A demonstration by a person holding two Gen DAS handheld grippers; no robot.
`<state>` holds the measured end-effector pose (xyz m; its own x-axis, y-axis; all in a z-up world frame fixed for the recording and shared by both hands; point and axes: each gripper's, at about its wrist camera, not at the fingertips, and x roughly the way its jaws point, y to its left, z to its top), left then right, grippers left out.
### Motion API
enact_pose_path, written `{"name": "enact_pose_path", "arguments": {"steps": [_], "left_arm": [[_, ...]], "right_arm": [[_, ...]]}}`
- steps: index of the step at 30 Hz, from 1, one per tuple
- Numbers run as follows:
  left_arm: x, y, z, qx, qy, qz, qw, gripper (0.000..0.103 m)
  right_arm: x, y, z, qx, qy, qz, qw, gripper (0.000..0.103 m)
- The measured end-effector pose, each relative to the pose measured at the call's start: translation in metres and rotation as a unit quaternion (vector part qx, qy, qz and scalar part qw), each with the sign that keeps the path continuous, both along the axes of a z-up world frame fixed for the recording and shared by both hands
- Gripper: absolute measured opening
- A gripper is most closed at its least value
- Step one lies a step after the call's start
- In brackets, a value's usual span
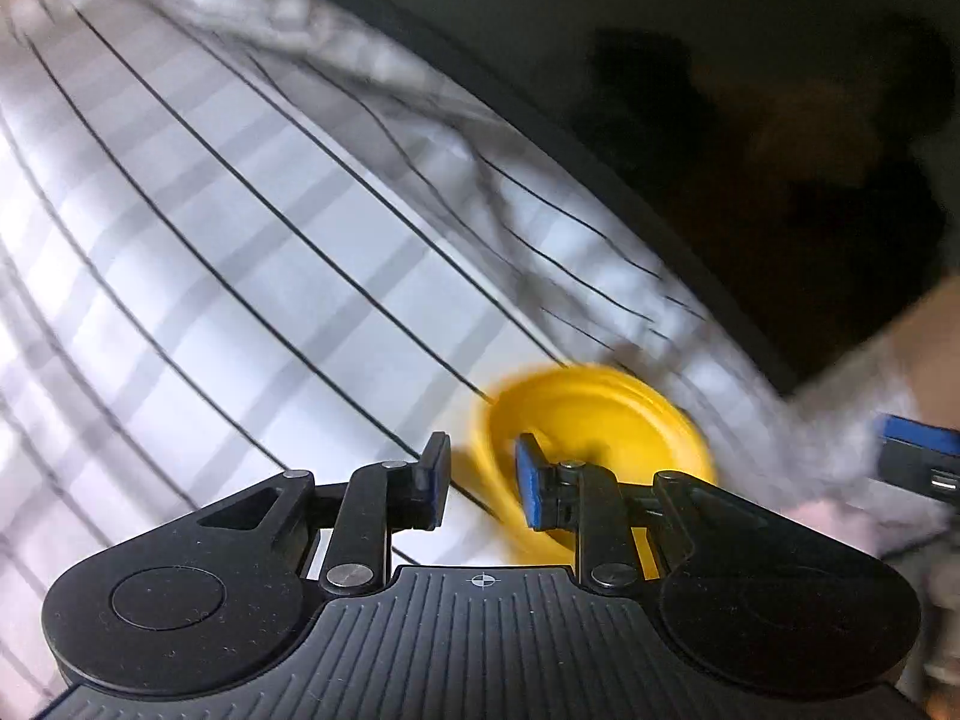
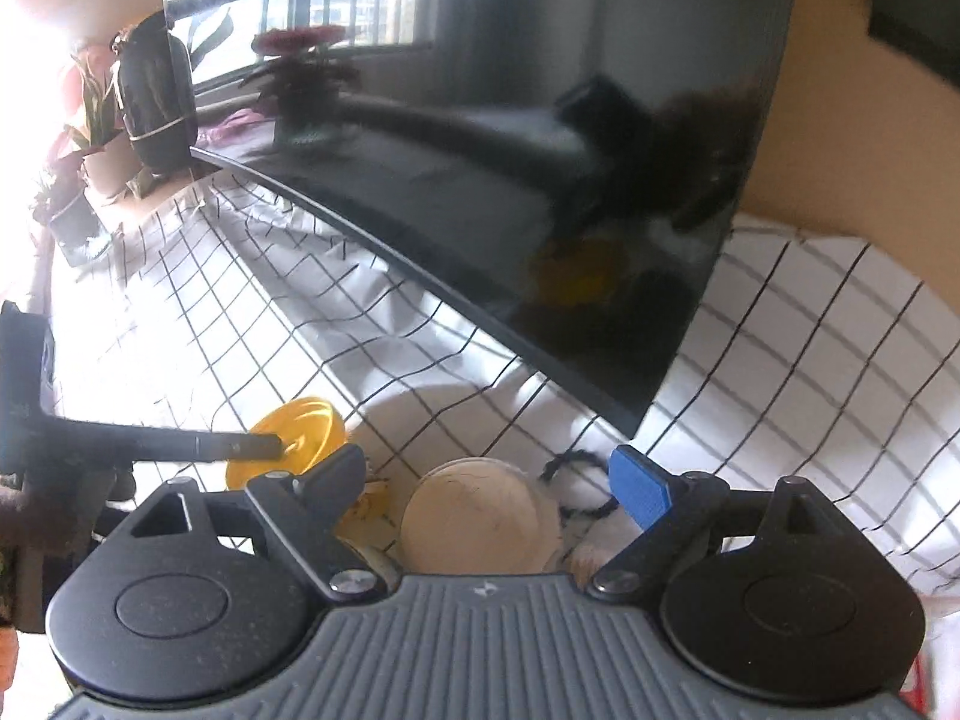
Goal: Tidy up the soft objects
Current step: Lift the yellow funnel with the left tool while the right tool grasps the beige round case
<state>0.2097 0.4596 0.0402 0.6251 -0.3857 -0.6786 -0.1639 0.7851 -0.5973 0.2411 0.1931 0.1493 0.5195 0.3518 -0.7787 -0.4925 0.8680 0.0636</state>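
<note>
Between my left claw's [image 1: 477,480] narrowly parted blue pads, the rim of a round yellow plastic dish [image 1: 600,426] seems to sit, though blur hides any contact. It lies on the white black-gridded cloth [image 1: 240,240] covering the surface. My right claw [image 2: 489,489] gapes wide above a round cream-coloured soft ball [image 2: 480,519], beside dark yarn [image 2: 576,462].

The left gripper [image 1: 480,480] is matte black, with two rounded lobes, each bearing a recessed disc, flanking a ribbed grey central plate marked with a small crosshair at twelve o'clock. Silver pivot screws join black linkage arms to its fingers [image 1: 531,489], which carry blue pads. The right gripper [image 2: 489,480] has the same build, one blue-padded finger [image 2: 639,492] showing at two o'clock.
</note>
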Motion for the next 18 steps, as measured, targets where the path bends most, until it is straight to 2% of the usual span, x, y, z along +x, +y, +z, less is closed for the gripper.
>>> {"name": "enact_pose_path", "arguments": {"steps": [2,4,7,8,9,10,11,12,15,18], "left_arm": [[0.001,-0.006,0.0,0.0,-0.005,-0.016,0.9999,0.032],[0.004,-0.013,-0.001,0.018,-0.01,-0.028,0.9994,0.032],[0.008,-0.018,-0.001,0.022,-0.019,-0.029,0.9992,0.032],[0.008,-0.019,-0.001,0.022,-0.019,-0.03,0.9991,0.032],[0.008,-0.02,-0.001,0.023,-0.02,-0.032,0.999,0.032],[0.008,-0.021,0.0,0.026,-0.021,-0.035,0.9988,0.032],[0.007,-0.022,0.0,0.028,-0.022,-0.037,0.9987,0.032],[0.007,-0.021,0.001,0.029,-0.022,-0.038,0.9986,0.032],[0.008,-0.02,-0.001,0.016,-0.017,-0.025,0.9994,0.03],[0.005,-0.016,-0.005,-0.018,-0.012,0.004,0.9998,0.029]], "right_arm": [[0.006,0.003,-0.006,0.011,0.011,-0.005,1.0,0.089],[0.013,0.011,-0.011,0.025,0.024,-0.01,0.999,0.089],[0.026,0.026,-0.022,0.048,0.056,-0.008,0.997,0.088],[0.03,0.032,-0.028,0.053,0.072,-0.005,0.996,0.082],[0.034,0.038,-0.035,0.056,0.09,-0.002,0.994,0.07],[0.038,0.043,-0.04,0.058,0.105,0.003,0.993,0.063],[0.042,0.049,-0.047,0.057,0.122,0.006,0.991,0.049],[0.045,0.054,-0.053,0.054,0.134,0.008,0.989,0.043],[0.048,0.061,-0.066,0.049,0.15,0.01,0.987,0.041],[0.045,0.062,-0.071,0.047,0.154,0.017,0.987,0.041]]}}
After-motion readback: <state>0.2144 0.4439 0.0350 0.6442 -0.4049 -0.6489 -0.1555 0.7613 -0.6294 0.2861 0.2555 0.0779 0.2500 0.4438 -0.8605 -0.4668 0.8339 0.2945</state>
